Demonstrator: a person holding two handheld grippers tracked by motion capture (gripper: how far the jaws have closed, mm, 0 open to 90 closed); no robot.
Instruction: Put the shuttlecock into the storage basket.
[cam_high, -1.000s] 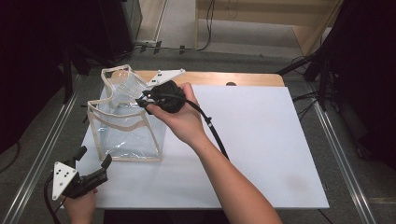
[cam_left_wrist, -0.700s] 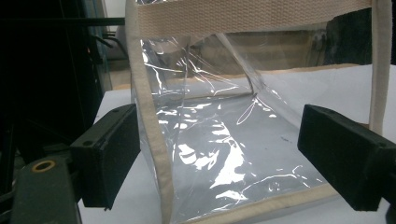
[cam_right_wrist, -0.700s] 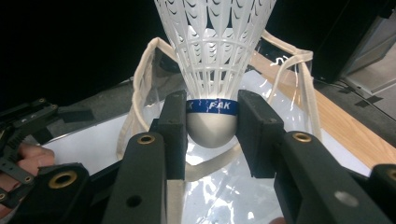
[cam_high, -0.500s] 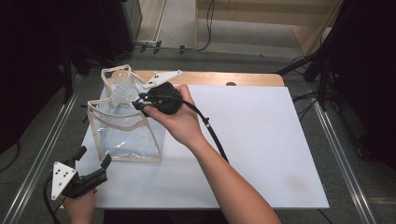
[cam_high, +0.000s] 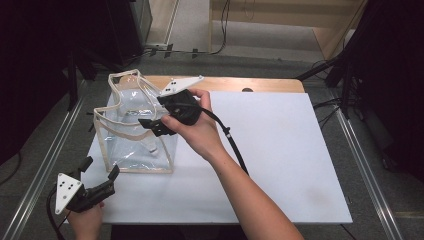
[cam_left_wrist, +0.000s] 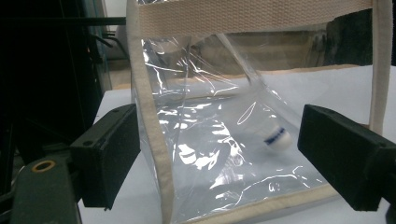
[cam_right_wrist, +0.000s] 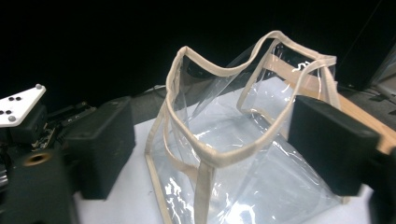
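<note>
Where webbing trims it, clear plastic bag (cam_high: 135, 135) stands boxy

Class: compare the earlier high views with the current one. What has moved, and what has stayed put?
The right gripper has come a little nearer the person above the clear bag, jaws open. A small white thing with a blue band shows blurred inside the bag. The bag and the left gripper, open at the table's near-left corner, stayed.
</note>
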